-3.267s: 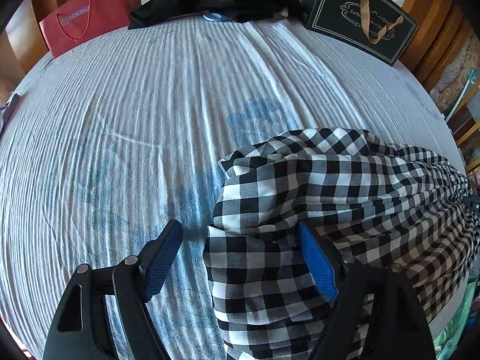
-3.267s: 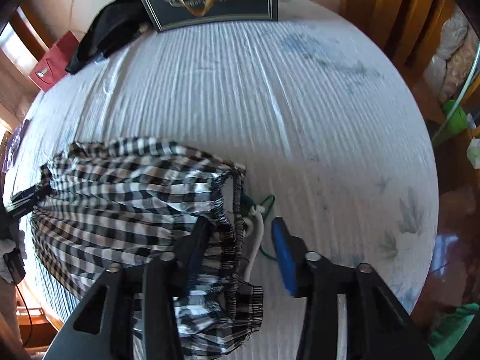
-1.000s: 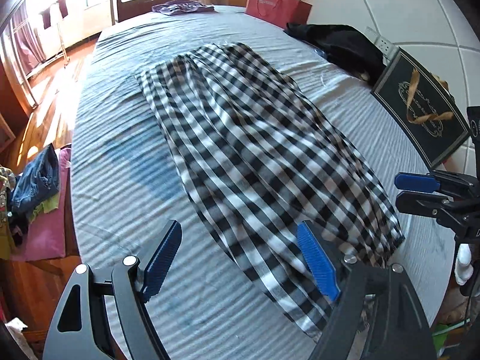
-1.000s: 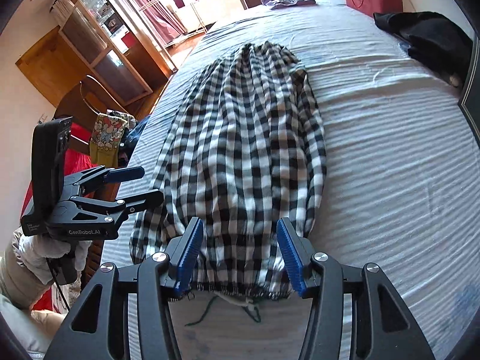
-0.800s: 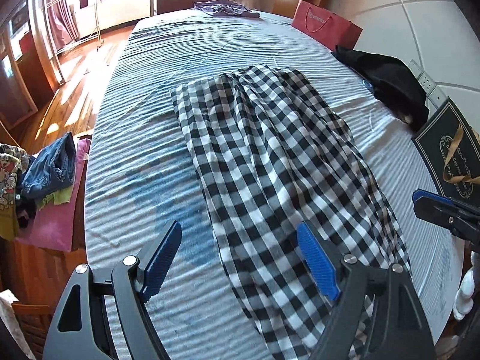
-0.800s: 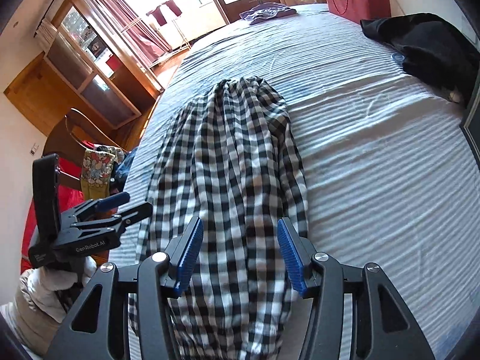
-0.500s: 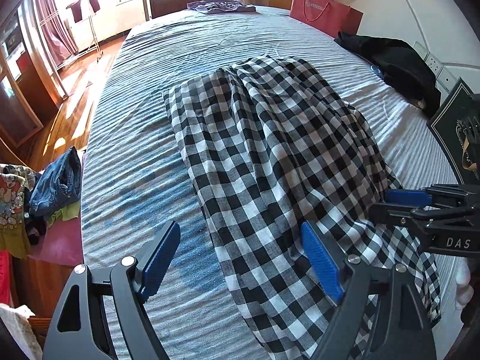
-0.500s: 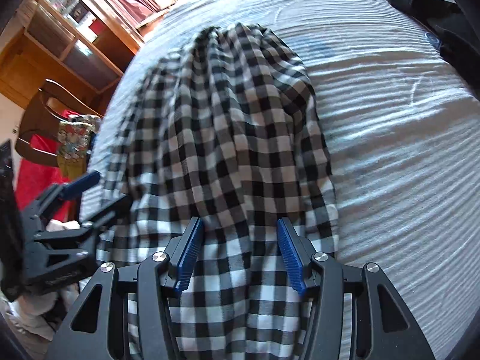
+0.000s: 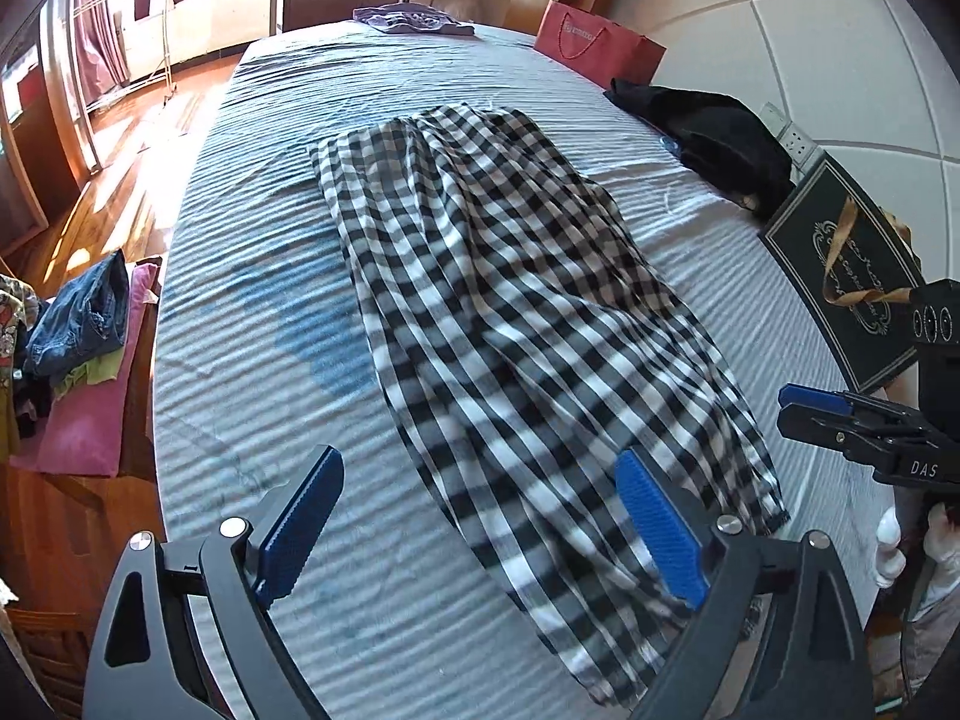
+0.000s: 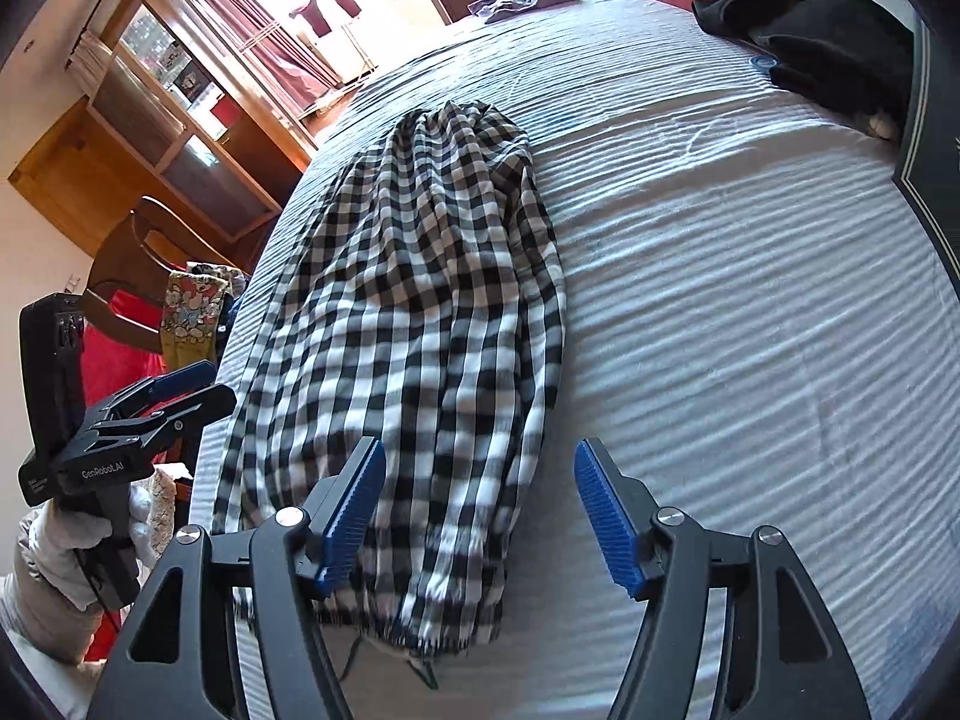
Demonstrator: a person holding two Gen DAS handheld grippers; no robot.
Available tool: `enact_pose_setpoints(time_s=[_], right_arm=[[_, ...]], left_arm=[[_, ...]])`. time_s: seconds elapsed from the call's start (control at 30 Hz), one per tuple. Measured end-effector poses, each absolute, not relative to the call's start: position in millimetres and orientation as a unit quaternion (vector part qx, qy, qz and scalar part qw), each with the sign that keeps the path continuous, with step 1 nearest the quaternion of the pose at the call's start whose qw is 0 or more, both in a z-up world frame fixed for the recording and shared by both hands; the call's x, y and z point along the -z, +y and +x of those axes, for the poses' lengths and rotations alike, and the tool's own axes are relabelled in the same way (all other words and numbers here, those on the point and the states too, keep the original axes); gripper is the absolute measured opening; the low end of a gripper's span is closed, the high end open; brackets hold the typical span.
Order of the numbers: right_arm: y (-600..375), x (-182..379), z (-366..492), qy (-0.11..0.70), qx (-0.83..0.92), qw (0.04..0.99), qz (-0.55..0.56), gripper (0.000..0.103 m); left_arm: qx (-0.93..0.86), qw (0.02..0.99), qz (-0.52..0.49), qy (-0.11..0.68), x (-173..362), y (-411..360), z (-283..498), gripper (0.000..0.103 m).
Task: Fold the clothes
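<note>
a black-and-white checked garment [image 9: 516,324] lies flat on the striped bedsheet [image 9: 252,228]; left gripper [image 9: 480,516] and right gripper [image 10: 474,510], both spread wide and empty, hover at its 6 o'clock end.

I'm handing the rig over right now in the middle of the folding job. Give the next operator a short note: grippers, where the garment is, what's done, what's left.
Left gripper: open, empty, above the near left edge of the checked garment.
Right gripper: open, empty, over the garment's near end.
Garment: laid out lengthwise on the striped bed sheet, roughly flat but wrinkled, a green cord poking out at the near hem.
Nearby: black clothing, dark gift bag, red bag along the wall side.
Done: garment spread out.
Left: no fold is visible yet; grip the near end and start folding.
</note>
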State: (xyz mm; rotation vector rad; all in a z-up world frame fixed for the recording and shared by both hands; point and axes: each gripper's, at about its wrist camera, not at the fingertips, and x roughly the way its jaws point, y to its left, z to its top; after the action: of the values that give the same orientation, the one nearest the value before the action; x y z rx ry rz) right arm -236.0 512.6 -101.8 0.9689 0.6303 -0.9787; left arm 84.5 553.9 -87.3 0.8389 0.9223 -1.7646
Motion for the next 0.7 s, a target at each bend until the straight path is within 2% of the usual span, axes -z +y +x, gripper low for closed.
enact_pose_setpoints(time_s=[0.1, 0.23, 0.43, 0.7], right_arm=[[547, 104, -237, 0.292, 0.431, 0.735, 0.434, 0.072], [577, 111, -231, 0.304, 0.412, 0.753, 0.414, 0.074], [576, 121, -223, 0.311, 0.415, 0.755, 0.402, 0.074], [560, 138, -204, 0.326, 0.421, 0.751, 0.391, 0.074]], left_arm=[[0.726, 0.453, 0.352, 0.380, 90, 590, 74, 0.095], [0.731, 0.443, 0.360, 0.374, 96, 617, 62, 0.095], [0.702, 0.467, 0.384, 0.377, 125, 614, 52, 0.095], [0.695, 0.486, 0.402, 0.346, 127, 606, 33, 0.098]])
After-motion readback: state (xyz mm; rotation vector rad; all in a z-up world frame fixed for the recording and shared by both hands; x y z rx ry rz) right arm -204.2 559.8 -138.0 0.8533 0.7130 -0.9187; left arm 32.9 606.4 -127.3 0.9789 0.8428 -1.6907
